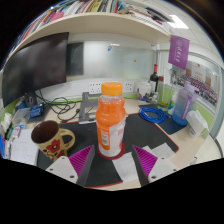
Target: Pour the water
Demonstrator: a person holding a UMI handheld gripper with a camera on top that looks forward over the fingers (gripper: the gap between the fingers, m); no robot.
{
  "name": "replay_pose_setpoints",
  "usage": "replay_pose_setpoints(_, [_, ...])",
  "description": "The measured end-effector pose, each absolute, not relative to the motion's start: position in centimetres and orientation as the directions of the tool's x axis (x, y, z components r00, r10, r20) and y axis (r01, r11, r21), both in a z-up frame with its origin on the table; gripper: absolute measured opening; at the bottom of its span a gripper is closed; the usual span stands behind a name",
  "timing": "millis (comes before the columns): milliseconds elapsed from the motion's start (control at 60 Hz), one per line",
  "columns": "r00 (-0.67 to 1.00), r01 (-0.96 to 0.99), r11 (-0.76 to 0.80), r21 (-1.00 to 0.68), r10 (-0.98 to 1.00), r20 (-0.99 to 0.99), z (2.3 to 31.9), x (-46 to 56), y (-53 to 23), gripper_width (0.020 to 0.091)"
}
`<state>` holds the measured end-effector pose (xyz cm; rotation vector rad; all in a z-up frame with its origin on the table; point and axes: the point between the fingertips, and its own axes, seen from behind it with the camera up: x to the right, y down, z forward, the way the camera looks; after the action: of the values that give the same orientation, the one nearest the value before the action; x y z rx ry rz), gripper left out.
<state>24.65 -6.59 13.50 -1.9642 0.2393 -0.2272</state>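
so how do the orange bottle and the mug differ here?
The orange bottle is tall, slim and capped; the mug is squat, wide and open-topped. The bottle stands between the fingers of the open gripper; the mug sits off to one side, outside them. The bottle is orange with a white label; the mug is yellowish with a dark inside. Both stand upright on the desk.

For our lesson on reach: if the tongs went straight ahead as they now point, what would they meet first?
Most likely the orange bottle, standing upright just ahead of the open tongs, roughly centred on the gap between them; exact depth is unclear.
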Motion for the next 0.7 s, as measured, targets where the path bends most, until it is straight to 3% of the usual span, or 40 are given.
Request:
replay_pose_setpoints(117, [0.957, -0.086, -0.444, -0.892, -0.286, 0.050, 14.4, 23.3, -10.9, 0.0757])
replay_pose_setpoints(483, [0.933, -0.091, -0.483, -0.871, -0.347, 0.094, 22.2, 18.8, -22.4, 0.0761])
replay_pose_setpoints(700, [0.929, -0.064, -0.505, -0.861, -0.345, 0.133, 23.1, 16.7, -26.4, 0.0760])
